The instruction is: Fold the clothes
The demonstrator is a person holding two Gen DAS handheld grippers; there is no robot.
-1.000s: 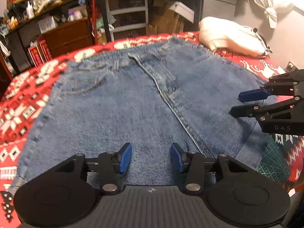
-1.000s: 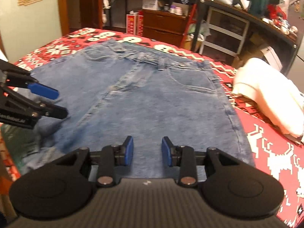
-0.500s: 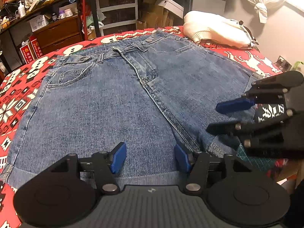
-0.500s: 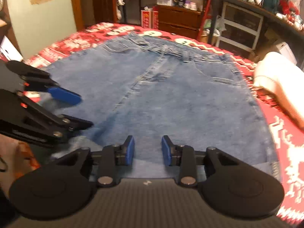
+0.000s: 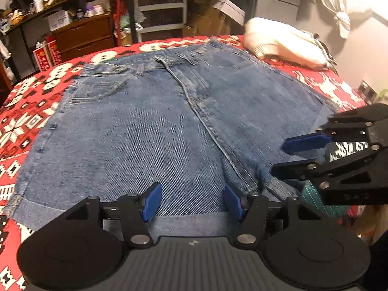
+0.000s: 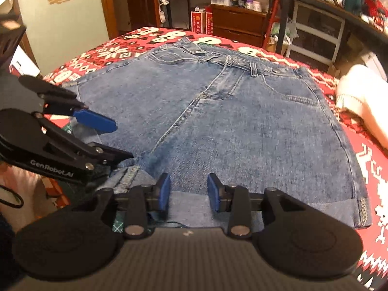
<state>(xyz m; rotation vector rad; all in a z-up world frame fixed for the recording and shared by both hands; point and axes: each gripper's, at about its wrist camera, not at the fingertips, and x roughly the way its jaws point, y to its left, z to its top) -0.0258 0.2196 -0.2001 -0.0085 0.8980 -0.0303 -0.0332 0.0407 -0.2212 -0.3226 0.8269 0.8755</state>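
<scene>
Two hand-held grippers, left (image 5: pixel 191 202) and right (image 6: pixel 188 194), are hovering wide open and empty at six o'clock over flat blue denim shorts (image 5: pixel 157 131) on the red patterned bed (image 5: pixel 21 111); heavy, stiffish cloth, best pinched at the cuffed hems.

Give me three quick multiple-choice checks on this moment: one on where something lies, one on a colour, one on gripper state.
1. The white garment lies: A) on the denim shorts B) beyond their waistband corner, on the red patterned blanket C) in a gripper.
2. The gripper pads are: A) blue B) red C) white.
3. Left gripper and right gripper are: A) both open B) both shut C) one shut.

B: it rests beside the shorts, on the blanket.
A: blue faces show.
A: gaps show, nothing held.
</scene>
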